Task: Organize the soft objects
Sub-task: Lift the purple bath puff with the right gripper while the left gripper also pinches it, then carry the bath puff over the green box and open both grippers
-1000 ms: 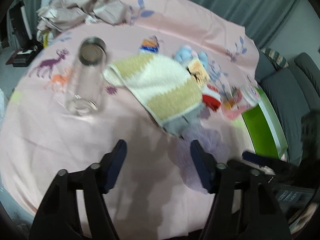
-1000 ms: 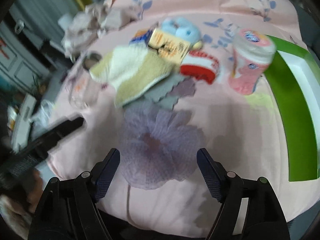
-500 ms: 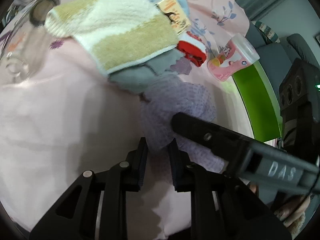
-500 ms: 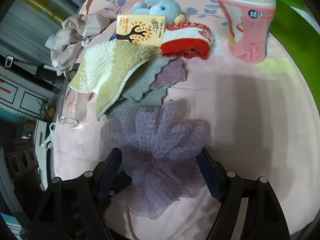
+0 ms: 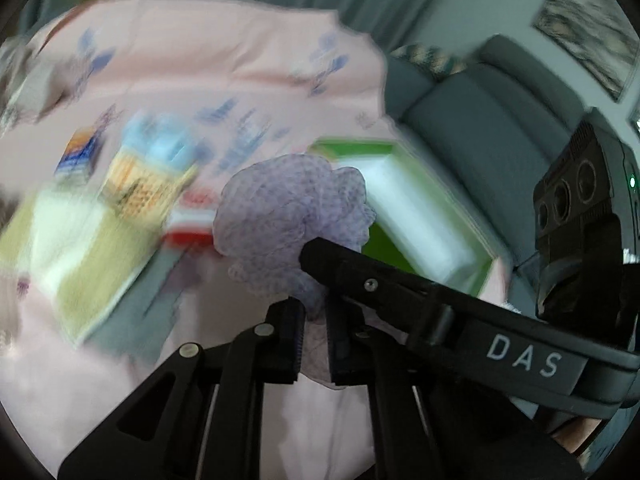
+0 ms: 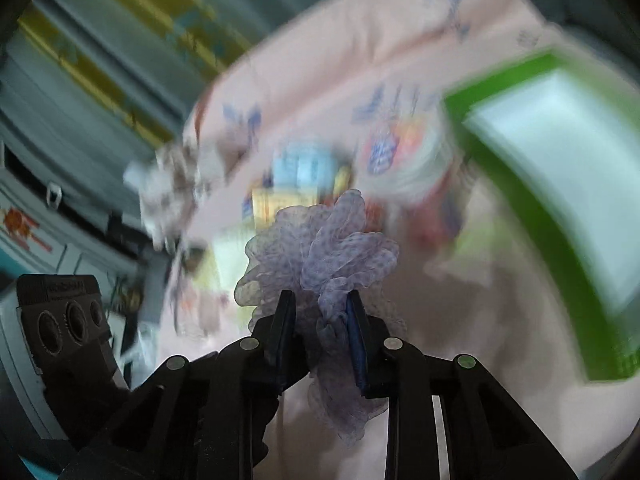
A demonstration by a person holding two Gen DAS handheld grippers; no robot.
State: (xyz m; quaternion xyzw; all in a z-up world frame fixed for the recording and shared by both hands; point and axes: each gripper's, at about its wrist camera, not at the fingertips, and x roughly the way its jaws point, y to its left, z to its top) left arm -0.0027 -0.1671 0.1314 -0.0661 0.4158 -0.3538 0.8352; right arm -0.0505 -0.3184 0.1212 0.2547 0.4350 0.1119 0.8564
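Two tongs gripped one lilac mesh bath pouf. In the left wrist view, the left tongs (image 5: 314,340) were clenched on the pouf (image 5: 292,216), lifted off the pink-clothed desk (image 5: 224,60) short of the green tray (image 5: 436,200); the striped towel (image 5: 80,256) remained unsorted. In the right wrist view, the right tongs (image 6: 320,332), just closed, pinched its crumpled, airy netting (image 6: 320,252).

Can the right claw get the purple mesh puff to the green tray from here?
Probably yes. Both the right claw and the left claw are shut on the mesh puff, which hangs clear, and nothing shows between it and the green tray.
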